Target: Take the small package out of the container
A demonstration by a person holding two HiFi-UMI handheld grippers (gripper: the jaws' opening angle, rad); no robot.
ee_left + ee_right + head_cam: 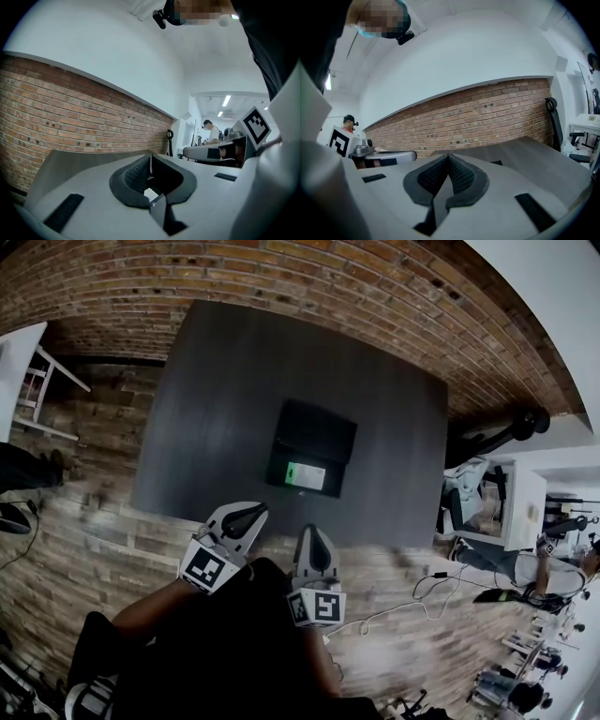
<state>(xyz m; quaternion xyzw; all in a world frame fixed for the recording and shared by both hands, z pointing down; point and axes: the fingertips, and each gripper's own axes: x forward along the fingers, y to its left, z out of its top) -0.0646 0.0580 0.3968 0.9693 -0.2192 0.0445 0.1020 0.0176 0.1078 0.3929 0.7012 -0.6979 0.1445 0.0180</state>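
With the left gripper [242, 517] and right gripper [315, 542] hanging closed and empty off the desk's [216, 399] near edge, the small package [307, 474] is lying flat in the container [319, 432] near the desk's middle, likely light and thin, best pinched by an edge.

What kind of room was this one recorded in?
Probably an office or lab workspace: a brick wall, a dark table holding a black container, and desks with loose floor cables to the right.
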